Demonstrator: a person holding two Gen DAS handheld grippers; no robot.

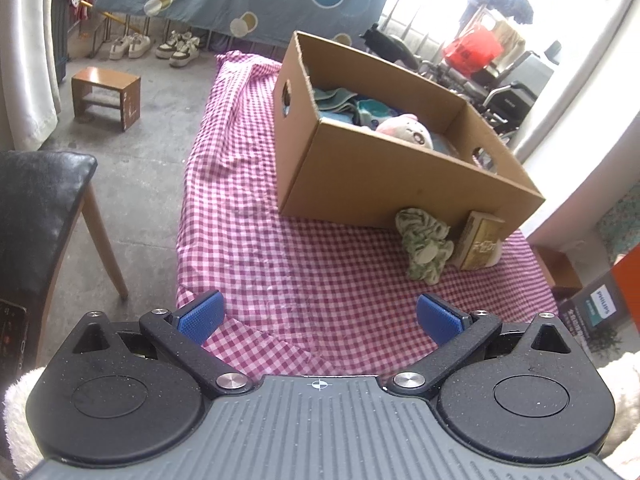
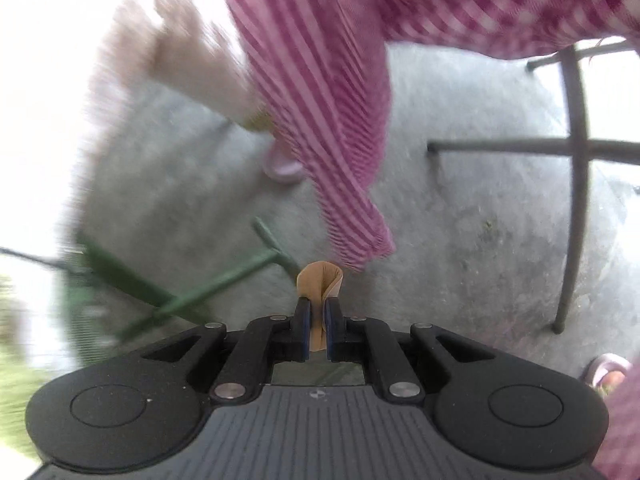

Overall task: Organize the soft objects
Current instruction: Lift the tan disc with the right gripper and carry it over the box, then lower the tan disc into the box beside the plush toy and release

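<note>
Nearest the left wrist camera, the left gripper point(image 1: 320, 316) hangs over the near edge of the surface point(image 1: 304, 264), its blue-padded jaws spread wide with nothing between them. Beyond it a cardboard box point(image 1: 384, 176) stands on the pink checked cloth (it holds a pink plush toy point(image 1: 406, 130) and blue-green soft items point(image 1: 352, 106)). Against the box's near wall lie a green-and-white crumpled soft toy point(image 1: 424, 244) and, just beside it, a small gold-brown pack point(image 1: 480, 244). In the right wrist view, the right gripper point(image 2: 318, 334) points down at the grey floor point(image 2: 460, 220), jaws clamped on a folded tan soft piece point(image 2: 319, 284); the hanging cloth corner point(image 2: 320, 120) is blurred.
</note>
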